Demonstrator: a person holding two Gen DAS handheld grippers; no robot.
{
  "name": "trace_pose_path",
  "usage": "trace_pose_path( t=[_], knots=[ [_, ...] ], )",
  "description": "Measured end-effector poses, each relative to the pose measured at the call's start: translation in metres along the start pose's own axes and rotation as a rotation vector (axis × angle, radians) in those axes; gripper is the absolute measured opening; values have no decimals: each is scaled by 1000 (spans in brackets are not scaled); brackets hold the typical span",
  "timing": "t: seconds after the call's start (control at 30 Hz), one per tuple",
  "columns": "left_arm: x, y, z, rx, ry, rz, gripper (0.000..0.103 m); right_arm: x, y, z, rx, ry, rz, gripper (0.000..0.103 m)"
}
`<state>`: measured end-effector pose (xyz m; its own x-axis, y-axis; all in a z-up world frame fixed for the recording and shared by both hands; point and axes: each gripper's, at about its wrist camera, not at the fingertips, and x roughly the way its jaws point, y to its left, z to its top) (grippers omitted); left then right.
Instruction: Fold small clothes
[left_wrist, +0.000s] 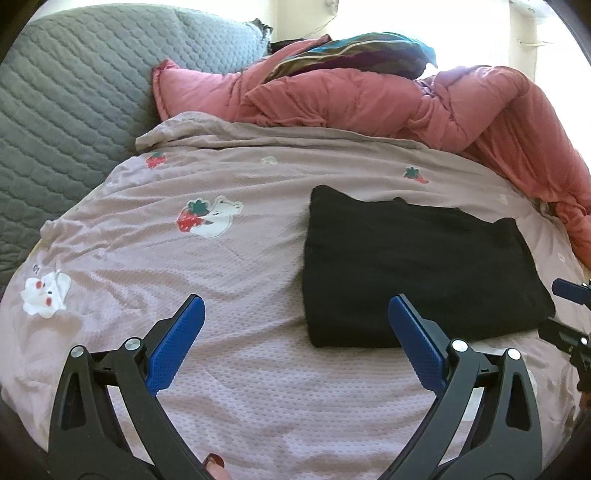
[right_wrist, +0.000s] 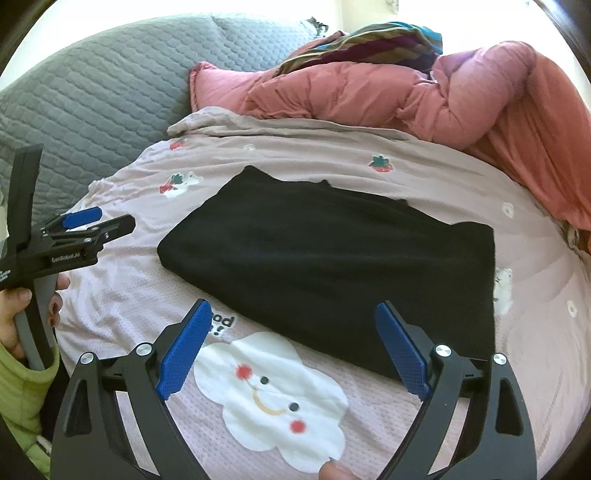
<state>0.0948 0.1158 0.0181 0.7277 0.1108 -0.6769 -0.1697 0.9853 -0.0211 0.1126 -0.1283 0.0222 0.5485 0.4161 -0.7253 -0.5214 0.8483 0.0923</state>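
A black garment (left_wrist: 413, 266) (right_wrist: 332, 258) lies folded into a flat rectangle on the mauve bedsheet (left_wrist: 229, 362). My left gripper (left_wrist: 295, 301) hovers open at the garment's near left corner, and nothing sits between its blue pads. In the right wrist view the left gripper (right_wrist: 116, 217) appears at the far left, off the garment, held by a hand with a green sleeve. My right gripper (right_wrist: 293, 304) stands open over the garment's near edge without touching it. One of its fingers (left_wrist: 570, 291) shows at the right rim of the left wrist view.
A bunched pink duvet (left_wrist: 369, 99) lies across the back and right of the bed, with a striped cloth (left_wrist: 351, 51) on top. Grey quilted pillows (left_wrist: 74, 92) fill the left. The sheet carries a white cloud print (right_wrist: 273, 398) by the near edge.
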Motion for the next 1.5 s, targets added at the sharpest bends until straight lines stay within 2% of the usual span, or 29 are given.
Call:
trace_pose_path(
  t=[0.37, 0.77, 1.07, 1.3, 1.5],
  knots=[
    [21, 29, -5, -68, 38, 24, 93, 38, 23, 6, -58, 56, 33, 89],
    [40, 44, -5, -104, 76, 38, 93, 102, 37, 30, -70, 116, 57, 89],
    [59, 45, 4, -112, 115, 49, 93, 121, 56, 31, -148, 119, 29, 90],
    [77, 47, 22, -129, 146, 28, 93, 124, 80, 23, -265, 108, 0, 90],
    [98, 45, 44, -135, 186, -6, 93, 135, 104, 12, -398, 97, -87, 91]
  ],
)
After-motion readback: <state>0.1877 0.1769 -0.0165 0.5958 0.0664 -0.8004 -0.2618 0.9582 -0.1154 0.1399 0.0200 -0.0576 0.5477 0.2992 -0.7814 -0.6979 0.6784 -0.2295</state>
